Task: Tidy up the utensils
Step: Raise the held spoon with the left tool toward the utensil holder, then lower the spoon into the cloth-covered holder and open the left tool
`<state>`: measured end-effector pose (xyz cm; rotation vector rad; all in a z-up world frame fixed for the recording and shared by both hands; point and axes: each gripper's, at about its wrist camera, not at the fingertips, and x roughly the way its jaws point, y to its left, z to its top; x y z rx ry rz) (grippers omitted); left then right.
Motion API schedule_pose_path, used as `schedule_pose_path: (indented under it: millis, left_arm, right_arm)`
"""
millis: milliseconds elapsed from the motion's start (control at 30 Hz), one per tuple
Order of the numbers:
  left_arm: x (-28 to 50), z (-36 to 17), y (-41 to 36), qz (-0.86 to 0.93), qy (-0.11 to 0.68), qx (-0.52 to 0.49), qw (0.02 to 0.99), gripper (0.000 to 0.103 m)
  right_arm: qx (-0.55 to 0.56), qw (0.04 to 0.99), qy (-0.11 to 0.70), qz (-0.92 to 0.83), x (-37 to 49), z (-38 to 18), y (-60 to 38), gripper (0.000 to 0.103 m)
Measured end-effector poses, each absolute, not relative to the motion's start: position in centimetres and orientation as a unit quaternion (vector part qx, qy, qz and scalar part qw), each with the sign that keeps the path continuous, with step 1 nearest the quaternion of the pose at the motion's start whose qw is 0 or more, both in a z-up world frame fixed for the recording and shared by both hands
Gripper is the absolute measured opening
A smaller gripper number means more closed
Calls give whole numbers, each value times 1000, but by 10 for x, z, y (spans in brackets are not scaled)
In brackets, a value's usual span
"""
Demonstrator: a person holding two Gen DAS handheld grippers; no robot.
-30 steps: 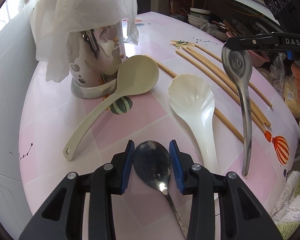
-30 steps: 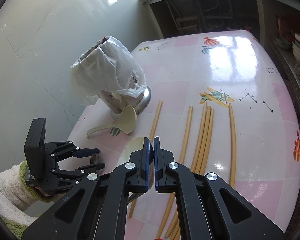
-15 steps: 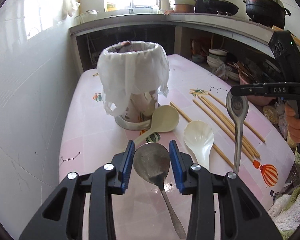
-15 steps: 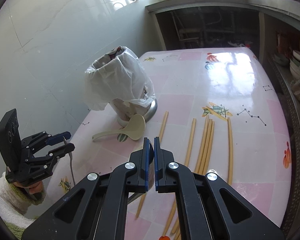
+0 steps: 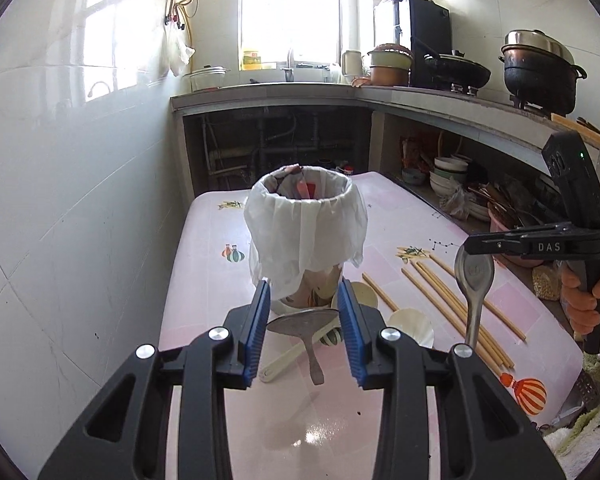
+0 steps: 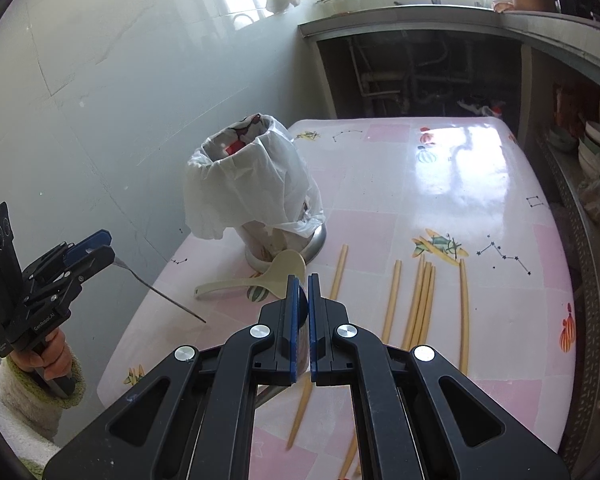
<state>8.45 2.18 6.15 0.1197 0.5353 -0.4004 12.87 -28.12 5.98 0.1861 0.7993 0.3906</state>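
The left gripper (image 5: 304, 316) clamps a metal spoon (image 5: 303, 319) by its bowl, the bag-lined holder (image 5: 306, 236) at twelve o'clock; the right gripper (image 5: 469, 245), lettered "DAS", pinches a second spoon (image 5: 474, 276) at three o'clock above the chopsticks (image 5: 444, 300)

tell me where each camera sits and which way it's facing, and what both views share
Left wrist view: sits on the left tongs, looking along them at the bag-lined container and kitchen counter; shows the metal spoon they grip, plus the right tongs and hand.
Right wrist view: sits on the right tongs, angled down across the pink table; shows the left tongs, hand and fuzzy sleeve.
Shared: container, chopsticks, beige ladle, table.
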Motion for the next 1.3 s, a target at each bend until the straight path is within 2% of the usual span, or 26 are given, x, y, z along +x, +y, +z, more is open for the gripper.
schedule_pose_path:
  millis: [333,367,400,433,567,700,867,933,967,1067,1100,1200,1300]
  left_arm:
    - [111,150,23,-217,188,52,957,31]
    - [116,160,22,-218,180,51,958,27]
    - [122,170,21,-220,174,50,959,6]
    - [129,179,20,-218,173,49,959,0]
    - [160,199,13,-225,158,27,961,0]
    - [177,193,16,-212,182,6,960,0]
    - [172,146,37,-183,225,-25,957,0]
    - [175,122,44,-185,268,-31,945,3]
    - [173,113,47,-185,276,-33,943,7]
    - [167,86,52,-204,296,-39,932,36]
    - [167,80,50,-206,302,-34,930,40]
    - [165,63,37,-219,310,2,925,46]
    - [170,42,23,-204,322,42,924,46]
  right_arm:
    - [96,916,341,188,129,97,-295,3]
    - [98,918,334,188,129,101,-297,3]
    - [101,920,329,189,129,104,-299,3]
    - [103,921,325,189,129,107,-301,3]
    - [111,922,322,187,133,107,-307,3]
    - [129,918,332,177,133,102,-315,3]
    - [138,912,338,189,134,93,-315,3]
    - [140,907,345,196,136,89,-314,3]
    - [138,906,346,199,136,87,-313,3]
    - [132,907,350,192,137,83,-311,3]
    - [132,906,353,191,138,82,-310,3]
    - [133,904,358,192,139,79,-310,3]
    - [134,903,362,188,140,77,-310,3]
